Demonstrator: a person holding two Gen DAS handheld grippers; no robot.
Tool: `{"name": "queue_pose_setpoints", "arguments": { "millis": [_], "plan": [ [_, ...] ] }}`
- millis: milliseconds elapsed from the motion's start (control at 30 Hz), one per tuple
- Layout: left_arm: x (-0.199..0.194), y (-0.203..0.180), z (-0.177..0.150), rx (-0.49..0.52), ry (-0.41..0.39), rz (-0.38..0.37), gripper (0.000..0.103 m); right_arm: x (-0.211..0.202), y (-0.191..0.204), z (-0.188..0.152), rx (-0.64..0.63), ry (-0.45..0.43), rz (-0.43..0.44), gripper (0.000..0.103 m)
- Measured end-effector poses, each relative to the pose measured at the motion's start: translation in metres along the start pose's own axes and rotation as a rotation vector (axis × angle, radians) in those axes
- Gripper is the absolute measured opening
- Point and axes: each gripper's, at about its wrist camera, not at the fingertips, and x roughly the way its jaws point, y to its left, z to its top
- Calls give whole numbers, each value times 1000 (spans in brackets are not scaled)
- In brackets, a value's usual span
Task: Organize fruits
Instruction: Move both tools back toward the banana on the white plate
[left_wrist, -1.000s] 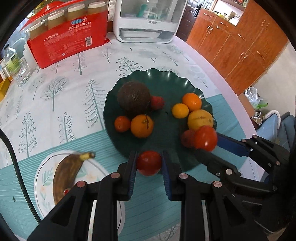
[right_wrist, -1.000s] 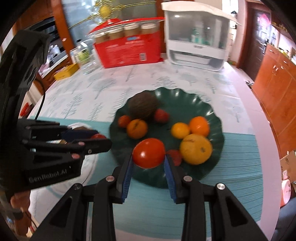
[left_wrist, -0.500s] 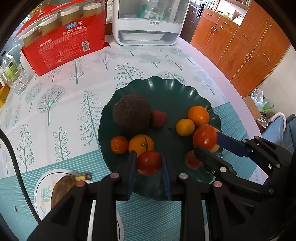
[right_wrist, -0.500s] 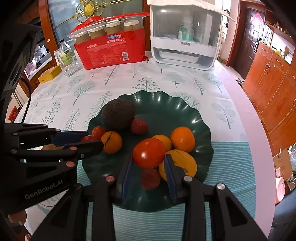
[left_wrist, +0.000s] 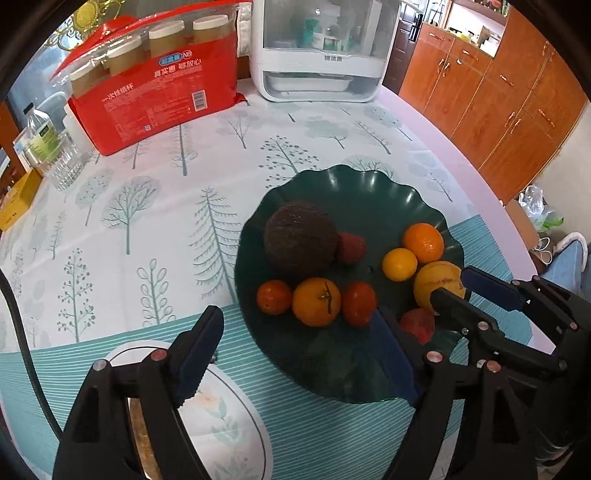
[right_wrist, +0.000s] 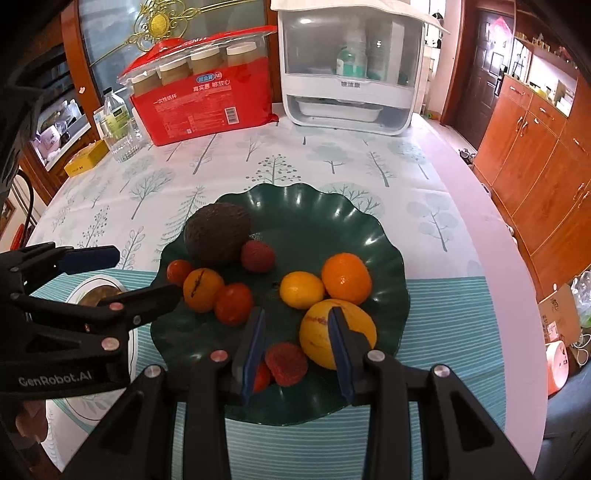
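- Left wrist view showed your left gripper (left_wrist: 295, 332) spread wide and empty; the tomato (left_wrist: 358, 303) it carried a second ago lay on the green plate (left_wrist: 369, 192), touching the stemmed orange (left_wrist: 316, 302).
- Your right gripper (right_wrist: 297, 325) had parted too; its tomato (right_wrist: 261, 376) sat low by the near rim, half hidden behind a finger, beside a lychee (right_wrist: 286, 362).
- Both drops looked done, so I'd judge those two fruits sorted.
- That plate also held a dark rough fruit (left_wrist: 301, 238), a second lychee (left_wrist: 350, 248), a small tomato (left_wrist: 274, 297), three more citrus.
- Over left, the white plate (left_wrist: 236, 424) held something brown, mostly hidden — likely your next pick.
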Motion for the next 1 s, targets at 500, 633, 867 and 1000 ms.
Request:
{"name": "queue_pose_setpoints", "arguments": {
  "millis": [500, 633, 867, 1000],
  "plan": [
    [-24, 9, -11, -13, -34, 13, 83, -18, 12, -4, 2, -18, 16, 35],
    [-34, 12, -13, -19, -50, 12, 83, -25, 16, -6, 0, -28, 19, 35],
    [-55, 20, -20, -27, -83, 12, 84, -38, 26, -9, -2, -41, 26, 35],
    [-66, 27, -25, -37, -99, 19, 84, -45, 34, -8, -10, -51, 37, 35]
  ]
}}
